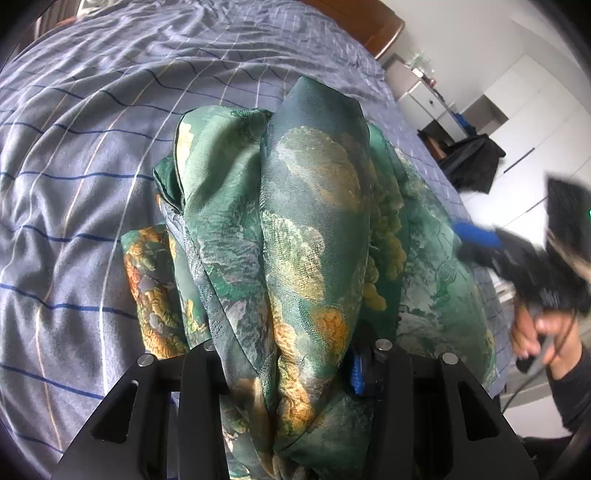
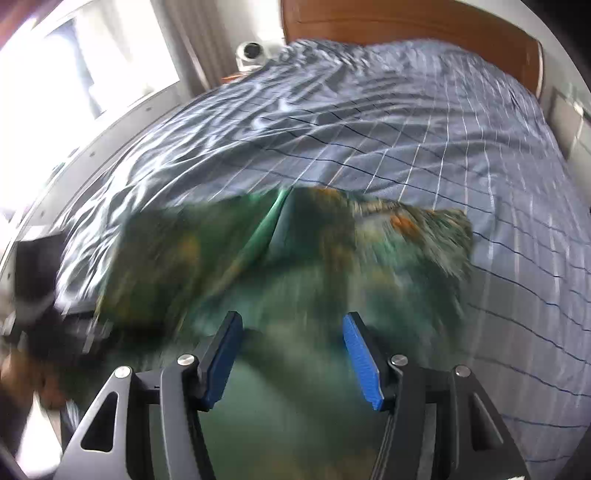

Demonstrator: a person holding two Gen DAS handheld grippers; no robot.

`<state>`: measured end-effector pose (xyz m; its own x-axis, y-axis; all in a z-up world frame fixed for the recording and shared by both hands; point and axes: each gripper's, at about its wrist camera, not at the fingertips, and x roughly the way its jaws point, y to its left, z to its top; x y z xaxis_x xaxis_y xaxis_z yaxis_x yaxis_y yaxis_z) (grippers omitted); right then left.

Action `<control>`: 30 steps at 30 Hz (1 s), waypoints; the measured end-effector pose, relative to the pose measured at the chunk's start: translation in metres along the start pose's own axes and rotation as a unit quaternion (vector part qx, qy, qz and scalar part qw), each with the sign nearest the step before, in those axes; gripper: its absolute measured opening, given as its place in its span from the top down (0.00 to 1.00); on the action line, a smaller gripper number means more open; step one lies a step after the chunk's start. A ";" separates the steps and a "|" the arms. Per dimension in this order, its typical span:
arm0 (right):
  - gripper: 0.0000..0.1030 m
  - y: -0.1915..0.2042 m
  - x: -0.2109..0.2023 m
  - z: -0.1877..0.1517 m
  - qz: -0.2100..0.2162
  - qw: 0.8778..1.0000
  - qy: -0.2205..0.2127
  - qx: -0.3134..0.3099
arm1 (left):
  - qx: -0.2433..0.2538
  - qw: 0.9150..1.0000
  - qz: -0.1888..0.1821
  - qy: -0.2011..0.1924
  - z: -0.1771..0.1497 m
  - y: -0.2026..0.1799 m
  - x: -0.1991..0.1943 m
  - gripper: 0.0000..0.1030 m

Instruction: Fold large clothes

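While my left gripper pinches a thick bunch of the green garment, most of the cloth lies heaped on the bed, rising in a ridge ahead of the jaws. My right gripper is spread wide with nothing between its blue pads; it hangs over the garment.

What worries me is the fabric itself: it looks slick and satiny, so I judge the bunched layers could slide out of the left pinch if I lift or pull sharply. Because the cloth is wadded rather than flat, I could also clamp several layers with the right side and fold a lump instead of an edge. The right view is smeared with motion blur, so aiming for a hem now would be guesswork.

Only the left view gives me sharp folds and the printed pattern, plus the right gripper and the hand holding it at the bed's edge. Only the right view shows the garment's far edge spread toward the headboard, and the open jaws plainly
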<state>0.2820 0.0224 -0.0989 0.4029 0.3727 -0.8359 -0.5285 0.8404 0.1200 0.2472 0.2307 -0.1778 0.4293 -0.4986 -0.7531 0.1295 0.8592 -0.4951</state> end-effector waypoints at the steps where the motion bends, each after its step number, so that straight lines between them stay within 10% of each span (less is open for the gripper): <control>1: 0.43 0.000 -0.011 -0.012 -0.001 1.000 -0.002 -0.009 | 0.001 1.000 0.001 0.000 0.000 0.000 0.000 0.59; 10: 0.43 -0.010 -0.059 -0.103 0.016 1.000 -0.016 0.007 | 0.002 1.000 0.004 0.001 0.000 0.000 0.000 0.58; 21: 0.42 -0.015 -0.014 -0.116 0.003 1.000 0.006 0.017 | 0.004 0.999 0.037 -0.003 -0.001 -0.021 -0.002 0.56; 30: 0.21 -0.018 -0.082 -0.120 -0.008 0.997 -0.063 0.048 | 0.032 0.988 0.133 -0.070 -0.015 -0.086 -0.051 0.42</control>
<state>0.1687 -0.0707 -0.0966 0.5052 0.3997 -0.7649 -0.4501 0.8782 0.1617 0.2010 0.1802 -0.1035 0.5745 -0.2377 -0.7832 0.0497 0.9653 -0.2565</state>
